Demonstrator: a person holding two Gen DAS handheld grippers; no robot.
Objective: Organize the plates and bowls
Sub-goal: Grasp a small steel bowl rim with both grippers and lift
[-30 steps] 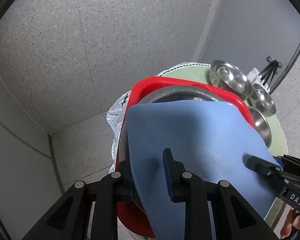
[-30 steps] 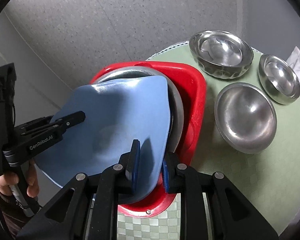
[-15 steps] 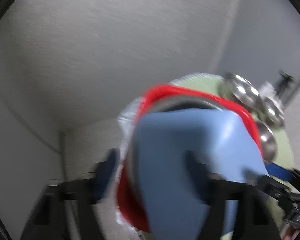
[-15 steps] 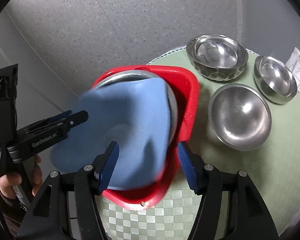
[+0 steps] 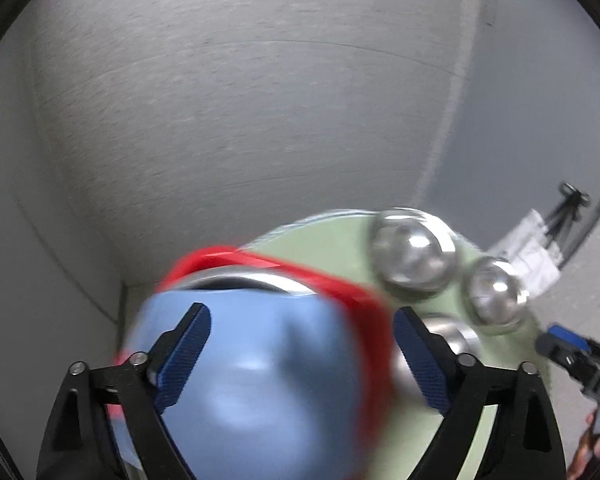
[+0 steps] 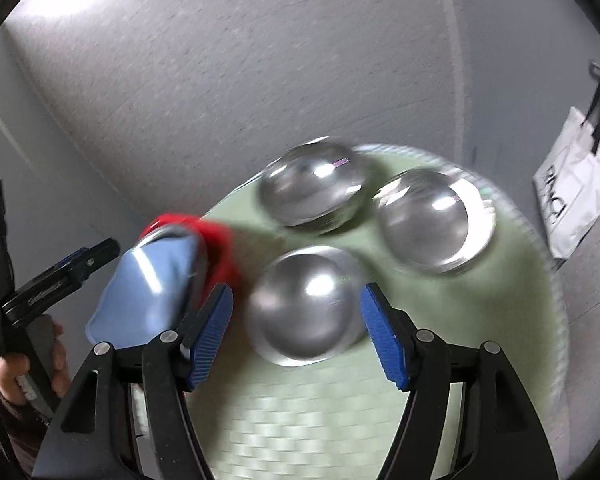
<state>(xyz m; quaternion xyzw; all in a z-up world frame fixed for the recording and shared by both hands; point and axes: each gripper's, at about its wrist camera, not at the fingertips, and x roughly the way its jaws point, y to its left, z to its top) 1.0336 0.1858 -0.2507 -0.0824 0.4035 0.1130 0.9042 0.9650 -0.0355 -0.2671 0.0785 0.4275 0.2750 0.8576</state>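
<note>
Plates look stacked: blue plate laid in red tray. Three steel bowls left unstacked; both grippers spread wide, nothing held.

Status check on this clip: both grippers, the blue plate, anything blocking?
Left hand-held gripper open, right hand-held gripper open. Blue plastic plate lying on red tray stack. Three steel bowls ahead, nothing blocking.

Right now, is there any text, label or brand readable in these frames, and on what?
White bag against the wall: dark print, sideways, too distorted to read.
Left gripper body: a label, blurred.
Right gripper body: pale marks, blurred.
Nothing else carries text.
</note>
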